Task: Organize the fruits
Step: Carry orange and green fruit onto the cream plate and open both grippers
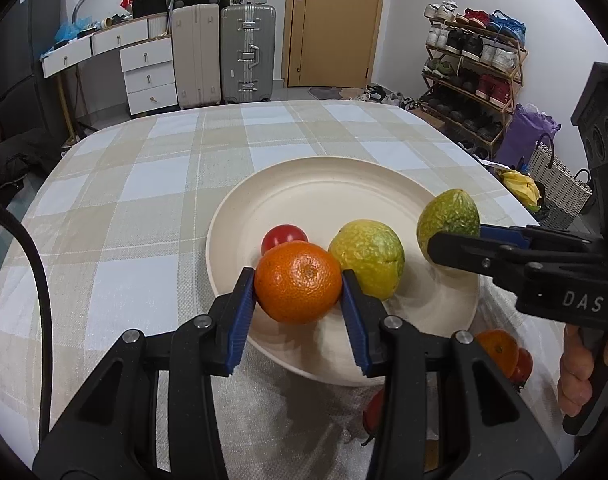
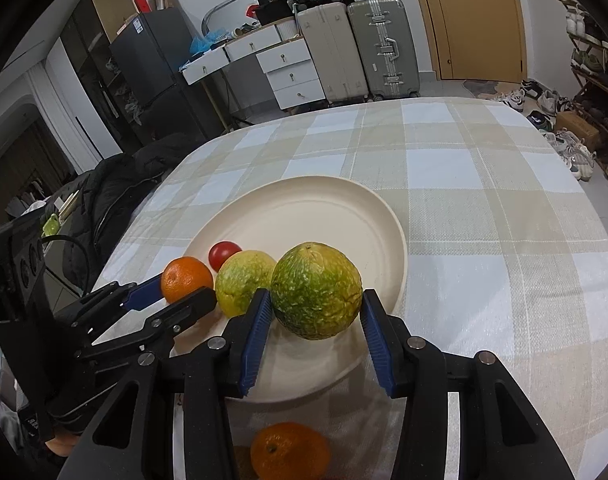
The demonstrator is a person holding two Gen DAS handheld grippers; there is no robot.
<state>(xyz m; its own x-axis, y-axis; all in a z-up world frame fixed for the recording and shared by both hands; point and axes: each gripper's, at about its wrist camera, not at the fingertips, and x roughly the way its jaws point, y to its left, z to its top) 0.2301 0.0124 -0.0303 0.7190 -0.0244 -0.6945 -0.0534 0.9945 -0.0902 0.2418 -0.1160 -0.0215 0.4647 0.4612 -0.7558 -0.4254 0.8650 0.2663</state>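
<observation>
My left gripper (image 1: 298, 285) is shut on an orange (image 1: 298, 282), holding it over the near-left part of a cream plate (image 1: 324, 184). My right gripper (image 2: 316, 300) is shut on a mottled green fruit (image 2: 316, 290) above the plate's (image 2: 304, 200) near edge; the same green fruit (image 1: 448, 224) and right gripper (image 1: 456, 246) show at the right of the left wrist view. On the plate lie a small red tomato (image 1: 284, 237) and a yellow-green fruit (image 1: 367, 258). The left gripper (image 2: 183, 292) with its orange (image 2: 186, 278) shows at the left of the right wrist view.
Another orange (image 2: 289, 450) lies on the checked tablecloth (image 2: 484, 208) below my right gripper, also seen as an orange (image 1: 500, 350) with a red tomato (image 1: 522, 364) beside it. Suitcases (image 1: 247, 52), drawers and a shoe rack (image 1: 472, 64) stand beyond the table. A hand (image 1: 580, 368) grips the right handle.
</observation>
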